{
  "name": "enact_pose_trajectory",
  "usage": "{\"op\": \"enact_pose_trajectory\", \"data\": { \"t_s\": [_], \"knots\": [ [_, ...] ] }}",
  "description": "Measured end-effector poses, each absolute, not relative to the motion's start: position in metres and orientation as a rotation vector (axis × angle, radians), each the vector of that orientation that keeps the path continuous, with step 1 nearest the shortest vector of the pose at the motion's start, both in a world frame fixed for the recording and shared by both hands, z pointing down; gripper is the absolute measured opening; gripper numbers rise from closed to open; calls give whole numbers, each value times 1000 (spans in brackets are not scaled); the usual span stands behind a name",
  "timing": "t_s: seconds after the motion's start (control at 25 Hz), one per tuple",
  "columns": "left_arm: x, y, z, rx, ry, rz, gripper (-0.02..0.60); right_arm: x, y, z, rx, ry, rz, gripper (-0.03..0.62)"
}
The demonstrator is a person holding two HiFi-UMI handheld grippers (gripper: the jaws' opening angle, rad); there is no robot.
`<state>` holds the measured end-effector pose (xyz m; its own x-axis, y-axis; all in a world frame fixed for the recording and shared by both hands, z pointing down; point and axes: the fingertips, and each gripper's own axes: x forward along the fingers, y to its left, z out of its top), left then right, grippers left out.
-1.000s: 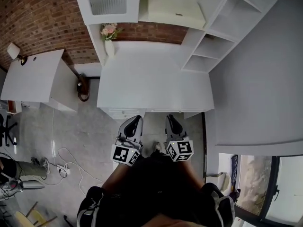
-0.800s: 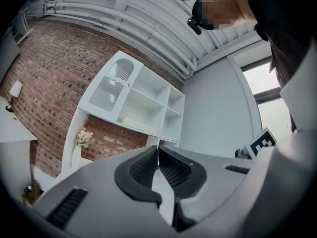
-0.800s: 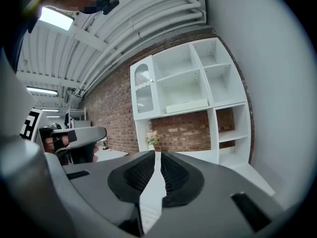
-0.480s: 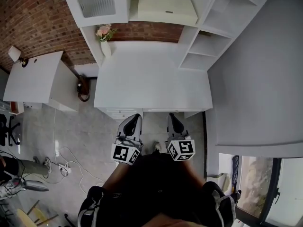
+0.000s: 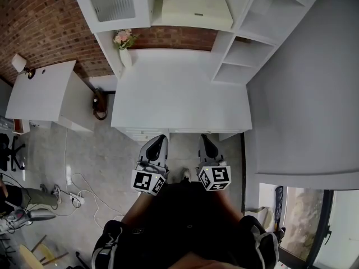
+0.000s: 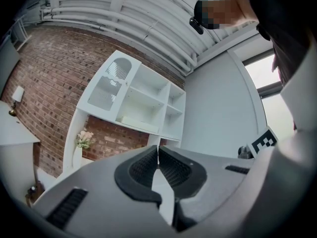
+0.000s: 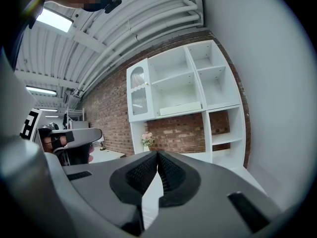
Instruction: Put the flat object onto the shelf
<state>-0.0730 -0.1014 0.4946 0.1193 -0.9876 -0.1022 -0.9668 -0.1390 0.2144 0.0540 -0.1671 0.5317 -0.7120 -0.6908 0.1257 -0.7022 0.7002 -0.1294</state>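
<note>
Left gripper (image 5: 159,143) and right gripper (image 5: 205,142): held roughly level, side by side, close to the body. Both clenched, nothing between the jaws. They point at the white desk (image 5: 179,100). Flat cream box (image 5: 195,11) lies on the shelf unit (image 5: 247,55) above the desk. Brick wall (image 5: 39,21) behind. Flower vase (image 5: 125,43) at the desk's back left corner.

A flower vase (image 5: 124,45) stands on the table's (image 5: 179,94) back left corner. Behind the table rises a shelf unit (image 5: 244,54) holding a flat object (image 5: 193,11). A side table (image 5: 42,91) stands left of the table.
</note>
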Motion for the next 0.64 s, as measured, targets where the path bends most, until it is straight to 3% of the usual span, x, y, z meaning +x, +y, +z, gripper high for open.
{"op": "enact_pose_trajectory", "data": {
  "t_s": [0.64],
  "knots": [
    [-72,-101,494,2282,-1990,-338,15,56,-165,535,1168,-2821,249,26]
  ]
}}
